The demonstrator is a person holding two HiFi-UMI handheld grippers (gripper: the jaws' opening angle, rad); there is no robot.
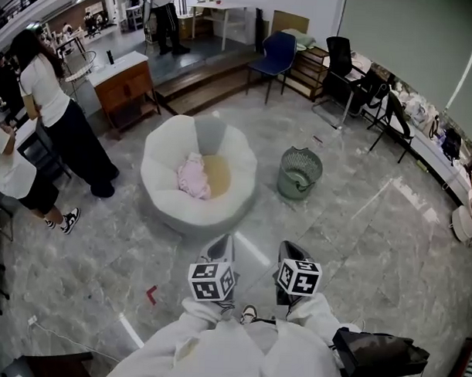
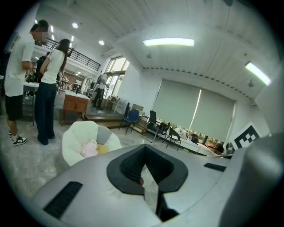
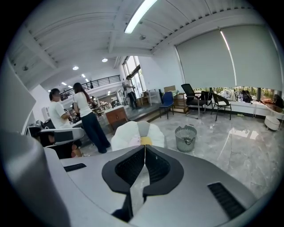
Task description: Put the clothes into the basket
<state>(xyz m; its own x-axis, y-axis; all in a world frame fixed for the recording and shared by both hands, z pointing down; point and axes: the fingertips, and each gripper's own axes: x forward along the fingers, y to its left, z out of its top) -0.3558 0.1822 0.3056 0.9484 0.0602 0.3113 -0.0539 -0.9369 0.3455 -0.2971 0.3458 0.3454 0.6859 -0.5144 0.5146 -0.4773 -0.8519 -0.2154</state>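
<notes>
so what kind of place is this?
Probably a large open-plan office or lab hall, not a home: polished grey marble-look floor, black office chairs along a window wall with wide pale roller blinds, and a brown wooden cabinet.

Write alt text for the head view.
Seen from above, the left gripper and right gripper point across a marble floor toward a white beanbag chair holding a pink garment. A grey mesh basket stands apart to its right. Two people stand at the left edge.
</notes>
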